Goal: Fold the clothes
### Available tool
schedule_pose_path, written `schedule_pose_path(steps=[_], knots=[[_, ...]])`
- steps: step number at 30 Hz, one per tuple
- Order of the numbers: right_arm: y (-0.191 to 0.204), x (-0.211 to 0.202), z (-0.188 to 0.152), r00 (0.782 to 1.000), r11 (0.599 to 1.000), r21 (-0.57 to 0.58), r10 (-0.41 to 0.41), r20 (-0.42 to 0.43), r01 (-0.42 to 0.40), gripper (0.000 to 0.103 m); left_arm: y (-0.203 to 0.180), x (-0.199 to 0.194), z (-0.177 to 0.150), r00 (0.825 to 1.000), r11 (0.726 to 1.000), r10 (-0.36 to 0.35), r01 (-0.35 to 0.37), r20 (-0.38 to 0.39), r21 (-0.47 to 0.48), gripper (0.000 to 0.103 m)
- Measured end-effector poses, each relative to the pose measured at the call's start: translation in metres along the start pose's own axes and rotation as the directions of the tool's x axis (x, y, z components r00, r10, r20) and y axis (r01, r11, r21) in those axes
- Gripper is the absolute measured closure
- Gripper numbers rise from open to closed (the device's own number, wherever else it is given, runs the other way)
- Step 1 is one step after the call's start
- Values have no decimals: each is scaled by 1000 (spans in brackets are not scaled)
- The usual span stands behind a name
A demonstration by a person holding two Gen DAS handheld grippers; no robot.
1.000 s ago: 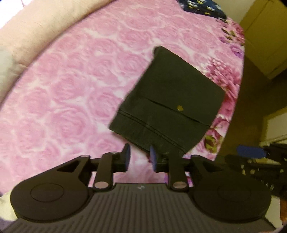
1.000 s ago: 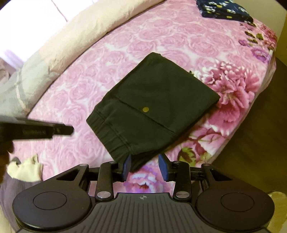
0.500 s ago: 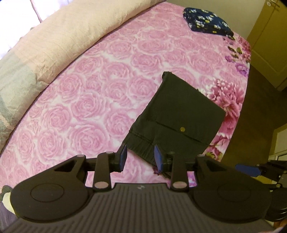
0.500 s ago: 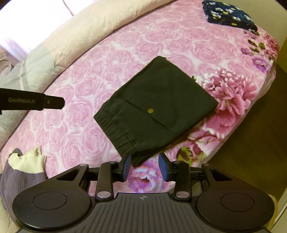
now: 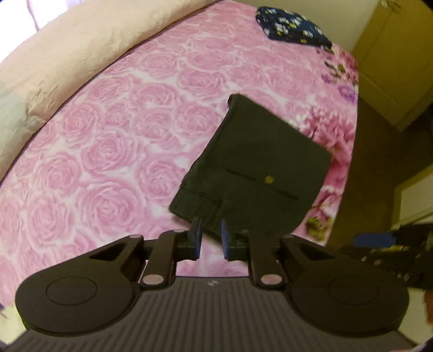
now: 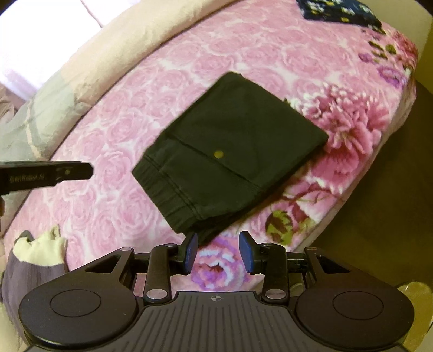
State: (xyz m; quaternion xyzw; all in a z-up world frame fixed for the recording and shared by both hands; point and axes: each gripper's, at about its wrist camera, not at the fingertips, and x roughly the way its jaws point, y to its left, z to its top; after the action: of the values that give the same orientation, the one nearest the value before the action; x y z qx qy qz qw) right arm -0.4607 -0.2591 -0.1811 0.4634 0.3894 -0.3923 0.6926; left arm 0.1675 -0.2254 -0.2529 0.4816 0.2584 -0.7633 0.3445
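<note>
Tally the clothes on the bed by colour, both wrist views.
Black: 1, the folded black trousers, brass button up.
Navy floral: 1, the folded navy floral garment at the far end of the bed.
Purple and cream: 1, the crumpled purple and cream garment at the near left edge; only part of it shows.
Total: 3

My blue finger pads (image 6: 191, 251) hang over folded black trousers (image 6: 230, 151) with a yellow button (image 6: 218, 154). The blanket (image 6: 130, 151) is pink, rose-patterned.
</note>
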Motion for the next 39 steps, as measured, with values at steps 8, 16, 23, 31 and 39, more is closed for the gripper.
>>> schedule_pose_path(steps=[8,16,23,31,39], knots=[[14,58,-12,1000,1000,10,25,11,-25,66,15,57,-6,999,996,-40,38,24,82,94],[43,109,-18,990,998,-35,-52,129,57,66,19,113,-2,992,968,-119,104,51,228,94],[57,146,-36,984,980,-121,-149,98,160,66,35,156,-36,994,963,-111,104,15,249,95],[68,160,-43,980,967,-168,-179,88,192,63,52,164,-35,988,977,-156,152,13,151,96],[55,135,-29,997,989,-129,-73,5,73,61,54,132,-27,992,978,-116,107,-44,-178,93]])
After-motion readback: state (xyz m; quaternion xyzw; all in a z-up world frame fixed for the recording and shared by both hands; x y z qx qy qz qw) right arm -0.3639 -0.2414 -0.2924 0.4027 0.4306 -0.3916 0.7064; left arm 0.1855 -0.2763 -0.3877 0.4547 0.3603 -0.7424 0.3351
